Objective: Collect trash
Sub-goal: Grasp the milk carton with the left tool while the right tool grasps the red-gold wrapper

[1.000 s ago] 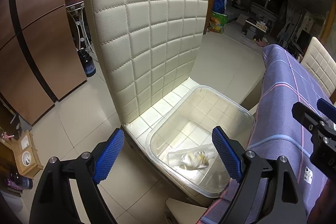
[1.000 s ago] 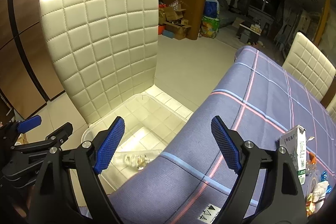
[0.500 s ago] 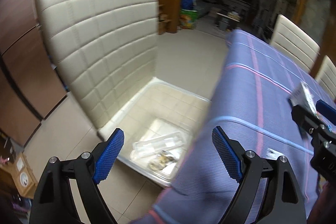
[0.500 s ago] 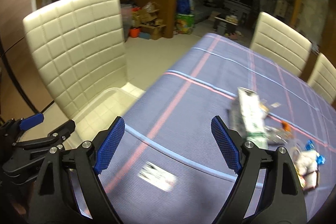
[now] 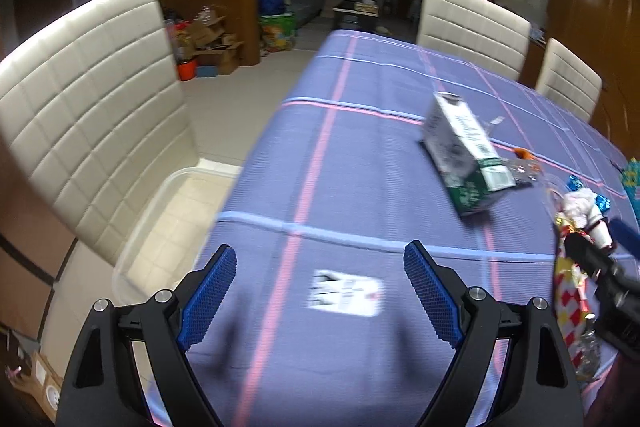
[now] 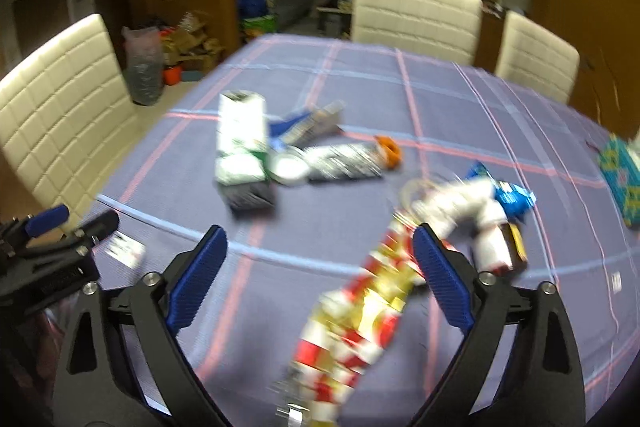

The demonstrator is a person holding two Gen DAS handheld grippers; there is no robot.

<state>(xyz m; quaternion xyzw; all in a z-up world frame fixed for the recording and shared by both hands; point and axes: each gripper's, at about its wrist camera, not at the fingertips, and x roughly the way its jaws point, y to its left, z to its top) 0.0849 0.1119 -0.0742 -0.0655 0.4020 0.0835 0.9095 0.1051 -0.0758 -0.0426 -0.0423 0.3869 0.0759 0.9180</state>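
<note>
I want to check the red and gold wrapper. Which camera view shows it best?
The right wrist view: the wrapper lies nearly whole on the cloth, though blurred. The left wrist view shows only a strip of it at the right edge, partly behind the right tool.

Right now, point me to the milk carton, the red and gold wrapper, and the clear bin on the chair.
milk carton (image 6: 240, 147): right wrist view, on its front face.
red and gold wrapper (image 6: 360, 319): right wrist view, mid-length.
clear bin (image 5: 160, 203): left wrist view, on its left rim.

Carton (image 6: 241, 143) left of bottle (image 6: 344, 161) — both on table (image 6: 440, 99).
</note>
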